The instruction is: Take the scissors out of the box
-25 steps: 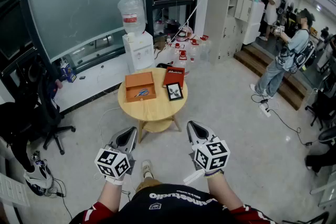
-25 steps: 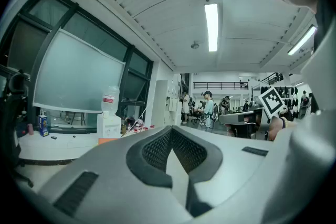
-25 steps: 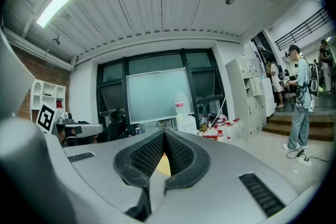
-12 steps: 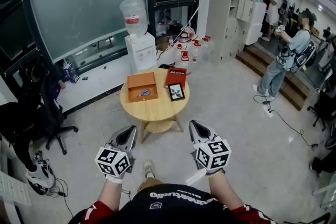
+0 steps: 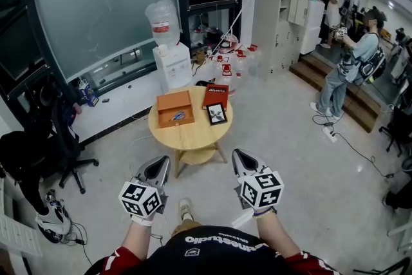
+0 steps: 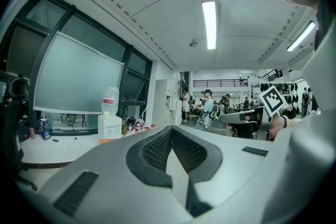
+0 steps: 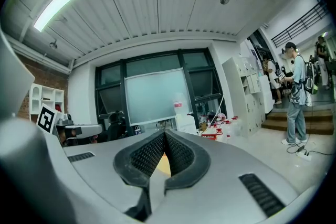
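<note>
An open orange box (image 5: pixel 174 109) lies on the round wooden table (image 5: pixel 193 134), ahead of me across a stretch of floor. Blue-handled scissors (image 5: pixel 177 116) lie inside it. Beside the box are a red lid (image 5: pixel 215 94) and a small black-framed card (image 5: pixel 215 113). My left gripper (image 5: pixel 161 162) and right gripper (image 5: pixel 239 156) hover side by side in front of my body, well short of the table, both pointing toward it. In the left gripper view the left gripper (image 6: pixel 171 129) is shut and empty. The right gripper (image 7: pixel 164 132) also has its pads meeting at the tip, with nothing held.
A white water dispenser (image 5: pixel 172 56) with a bottle stands behind the table. A black office chair (image 5: pixel 61 142) is at the left. A person (image 5: pixel 351 71) stands near steps at the right, with a cable (image 5: pixel 347 148) on the floor.
The table and the room have shifted slightly right in the head view. Both grippers keep the same pose, shut and empty.
</note>
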`<action>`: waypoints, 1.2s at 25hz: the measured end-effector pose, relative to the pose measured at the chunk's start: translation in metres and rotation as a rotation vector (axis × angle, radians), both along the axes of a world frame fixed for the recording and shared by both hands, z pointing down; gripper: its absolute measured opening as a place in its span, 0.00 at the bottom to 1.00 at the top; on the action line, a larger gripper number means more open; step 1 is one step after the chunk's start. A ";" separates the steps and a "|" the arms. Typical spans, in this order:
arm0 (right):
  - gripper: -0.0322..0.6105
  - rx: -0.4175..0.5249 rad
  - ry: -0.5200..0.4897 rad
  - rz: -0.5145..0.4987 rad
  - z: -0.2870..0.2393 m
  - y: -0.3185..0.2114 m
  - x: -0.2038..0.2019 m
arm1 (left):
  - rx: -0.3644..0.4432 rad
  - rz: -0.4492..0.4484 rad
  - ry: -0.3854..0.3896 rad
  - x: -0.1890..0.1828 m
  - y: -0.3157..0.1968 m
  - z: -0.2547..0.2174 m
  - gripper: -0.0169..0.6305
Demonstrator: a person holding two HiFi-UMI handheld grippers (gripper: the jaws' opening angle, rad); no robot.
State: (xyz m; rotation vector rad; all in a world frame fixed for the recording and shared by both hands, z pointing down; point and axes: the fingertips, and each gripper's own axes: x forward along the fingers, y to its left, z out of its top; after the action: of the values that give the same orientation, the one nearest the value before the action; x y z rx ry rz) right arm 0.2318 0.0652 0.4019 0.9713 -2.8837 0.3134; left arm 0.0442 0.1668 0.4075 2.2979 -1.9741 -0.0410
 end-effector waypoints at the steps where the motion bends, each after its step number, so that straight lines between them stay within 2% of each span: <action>1: 0.09 -0.003 0.002 -0.004 0.001 0.001 0.000 | 0.000 0.004 -0.001 0.001 0.000 0.000 0.05; 16: 0.09 -0.019 -0.012 -0.008 0.001 0.006 0.006 | -0.009 0.022 -0.008 0.013 0.003 -0.001 0.05; 30: 0.09 -0.055 0.004 -0.035 0.021 0.004 -0.010 | -0.051 -0.009 0.007 -0.008 0.007 0.020 0.05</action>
State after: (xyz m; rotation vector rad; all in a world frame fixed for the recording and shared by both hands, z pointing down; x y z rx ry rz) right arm 0.2216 0.0692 0.4232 0.9109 -2.8686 0.3849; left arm 0.0362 0.1736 0.4279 2.2540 -1.9588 0.0009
